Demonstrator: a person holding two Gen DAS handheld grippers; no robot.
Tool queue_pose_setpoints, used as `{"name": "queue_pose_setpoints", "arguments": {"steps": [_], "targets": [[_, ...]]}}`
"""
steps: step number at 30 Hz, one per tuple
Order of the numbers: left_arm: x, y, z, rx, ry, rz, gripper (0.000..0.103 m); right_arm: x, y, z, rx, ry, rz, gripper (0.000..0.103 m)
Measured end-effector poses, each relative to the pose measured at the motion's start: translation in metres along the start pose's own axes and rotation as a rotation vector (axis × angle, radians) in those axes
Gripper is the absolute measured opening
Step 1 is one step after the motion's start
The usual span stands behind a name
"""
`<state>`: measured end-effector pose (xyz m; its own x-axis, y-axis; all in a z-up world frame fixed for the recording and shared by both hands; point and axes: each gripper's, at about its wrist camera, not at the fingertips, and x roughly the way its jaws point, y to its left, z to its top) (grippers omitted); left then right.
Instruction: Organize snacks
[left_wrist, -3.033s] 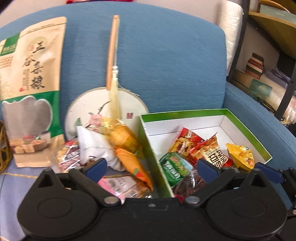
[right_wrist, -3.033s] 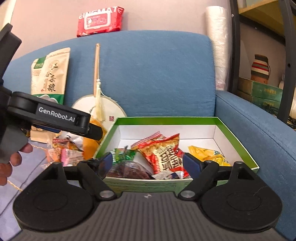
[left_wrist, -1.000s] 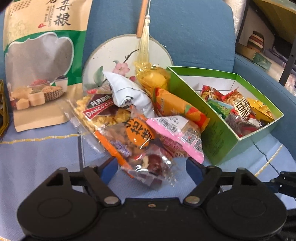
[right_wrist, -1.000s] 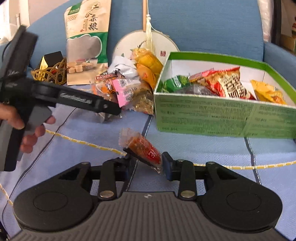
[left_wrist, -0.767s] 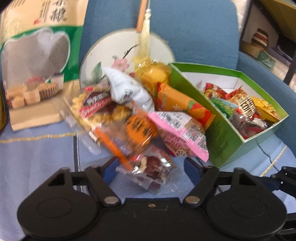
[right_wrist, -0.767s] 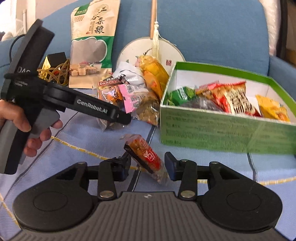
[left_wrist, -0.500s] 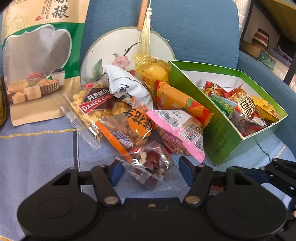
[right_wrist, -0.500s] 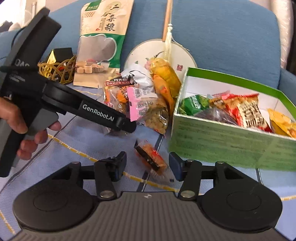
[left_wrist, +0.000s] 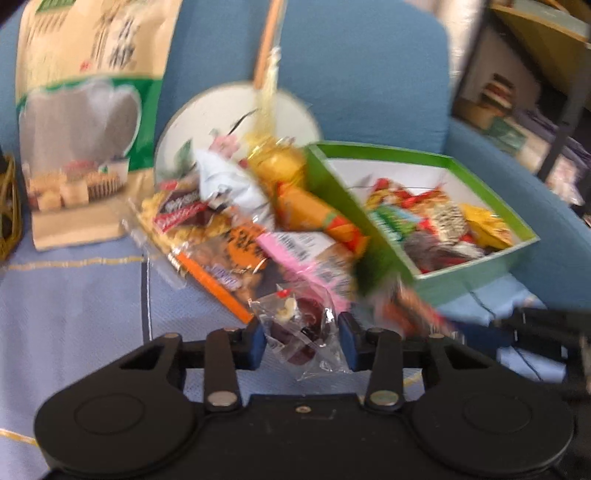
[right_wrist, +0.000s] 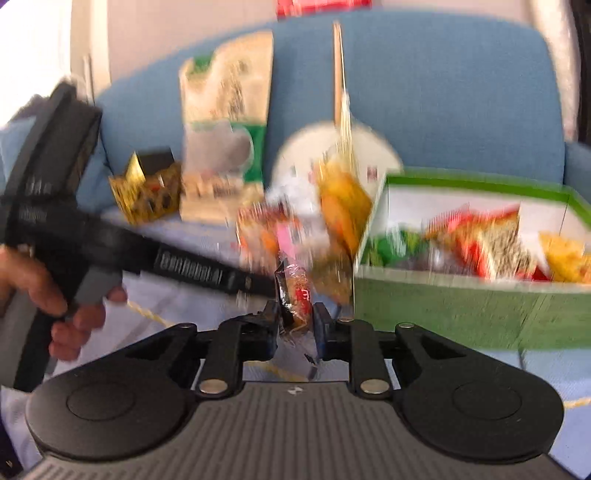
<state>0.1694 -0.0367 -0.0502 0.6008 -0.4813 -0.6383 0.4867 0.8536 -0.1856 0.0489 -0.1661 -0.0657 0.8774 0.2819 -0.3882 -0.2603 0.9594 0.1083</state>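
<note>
Left wrist view: the left tongs (left_wrist: 301, 341), jaws just closing, pinch a clear date packet (left_wrist: 301, 332) ready for the green box (left_wrist: 476, 273) to the right. Right wrist view: the right tongs (right_wrist: 295, 326) grip a small red packet (right_wrist: 295, 299) upright; the box's (right_wrist: 461, 314) near wall must be cleared.

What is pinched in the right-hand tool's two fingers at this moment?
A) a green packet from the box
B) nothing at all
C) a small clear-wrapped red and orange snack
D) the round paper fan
C: in the right wrist view, the right gripper is shut on the small red and orange snack, which stands upright between its pads, outside the green box.
</note>
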Motion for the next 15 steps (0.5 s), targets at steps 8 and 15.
{"name": "queue_pose_setpoints", "arguments": {"steps": [8,15], "targets": [[-0.024,-0.032,0.048,0.016,-0.118,-0.072,0.069,-0.02,-0.031,0.036,0.046,-0.146,-0.155,0.035],[0.01,-0.082,0.087,0.055,-0.163,-0.128,0.07,-0.007,-0.103,0.053,0.087,-0.195,-0.317,0.035]]}}
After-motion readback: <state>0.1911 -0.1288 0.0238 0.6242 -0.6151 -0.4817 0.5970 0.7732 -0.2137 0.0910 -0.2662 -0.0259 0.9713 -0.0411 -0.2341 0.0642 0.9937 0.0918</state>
